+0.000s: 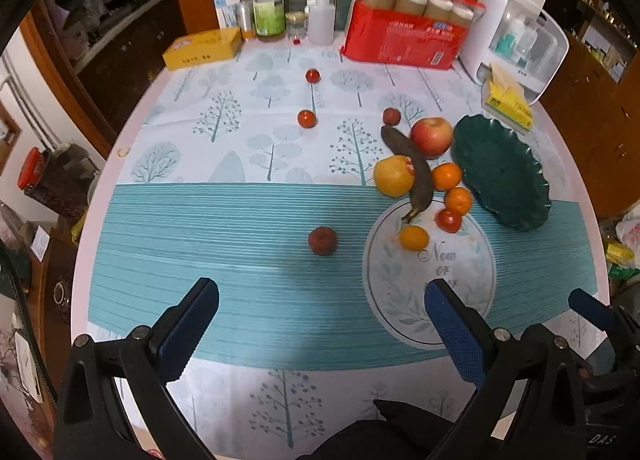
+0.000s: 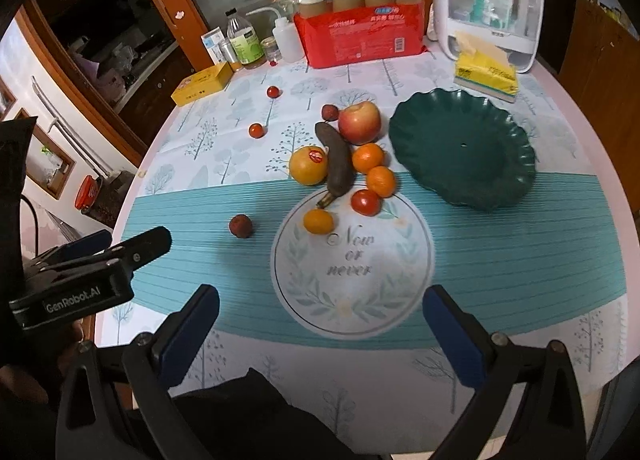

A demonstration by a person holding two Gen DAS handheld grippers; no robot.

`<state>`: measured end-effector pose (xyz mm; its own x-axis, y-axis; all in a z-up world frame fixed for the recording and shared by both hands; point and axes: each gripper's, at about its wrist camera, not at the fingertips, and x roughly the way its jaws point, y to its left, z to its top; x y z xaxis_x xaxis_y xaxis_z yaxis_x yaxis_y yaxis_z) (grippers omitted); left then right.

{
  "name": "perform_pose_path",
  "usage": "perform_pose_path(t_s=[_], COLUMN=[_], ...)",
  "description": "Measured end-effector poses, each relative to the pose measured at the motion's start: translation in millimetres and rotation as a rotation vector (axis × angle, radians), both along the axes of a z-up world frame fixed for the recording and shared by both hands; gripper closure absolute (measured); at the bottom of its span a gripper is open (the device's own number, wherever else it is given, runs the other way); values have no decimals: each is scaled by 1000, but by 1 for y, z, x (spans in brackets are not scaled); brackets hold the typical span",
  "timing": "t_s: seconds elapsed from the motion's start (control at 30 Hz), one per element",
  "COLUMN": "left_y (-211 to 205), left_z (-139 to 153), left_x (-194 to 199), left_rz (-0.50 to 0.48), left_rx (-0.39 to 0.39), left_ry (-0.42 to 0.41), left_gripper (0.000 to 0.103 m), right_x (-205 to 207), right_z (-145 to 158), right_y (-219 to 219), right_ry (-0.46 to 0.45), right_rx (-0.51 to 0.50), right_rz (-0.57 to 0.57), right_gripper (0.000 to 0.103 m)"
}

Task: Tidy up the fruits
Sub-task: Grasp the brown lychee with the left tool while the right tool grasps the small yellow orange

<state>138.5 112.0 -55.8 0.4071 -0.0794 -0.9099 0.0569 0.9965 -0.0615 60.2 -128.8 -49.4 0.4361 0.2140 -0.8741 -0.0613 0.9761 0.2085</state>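
While both my grippers hang back over the near edge of the worktop (image 2: 580,219), nothing is picked yet: the left gripper (image 1: 320,324) has its jaws spread wide and empty, and the right gripper (image 2: 320,324) likewise, wide apart with nothing between them. The fruit sits in a cluster just left of the green plate (image 2: 472,179): red apple (image 2: 359,122), dark banana (image 2: 336,167) lying across the big yellow orange (image 2: 306,167), two small oranges (image 2: 368,157) touching, a tomato (image 2: 365,201), another small orange (image 2: 318,221). A dark red fruit (image 2: 241,225) lies apart to the left, and two cherry tomatoes (image 2: 256,130) farther back.

To start well, I'd say my right side takes the cluster, nearest the plate first, closing across the round middle of a small orange, gently. The banana looks soft; grip it lightly mid-length.

The green plate holds nothing at all. At the back, a white organiser (image 2: 492,3) holds bottles.
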Motion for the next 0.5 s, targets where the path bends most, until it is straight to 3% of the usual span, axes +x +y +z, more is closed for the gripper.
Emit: perform_pose_path(t_s=[0.3,0.5], left_y=[9,9], left_z=[-53,-95], left_x=[65,96], left_rz=[-55,-80], left_rx=[-21,-65], left_ry=[150,257], left_gripper=[4,13], right_x=[59,89], right_z=[-31,-65], right_y=[20,30], right_ry=[71,167], right_rx=[-10,-2], right_rz=[-20,-33], right_gripper=[11,24])
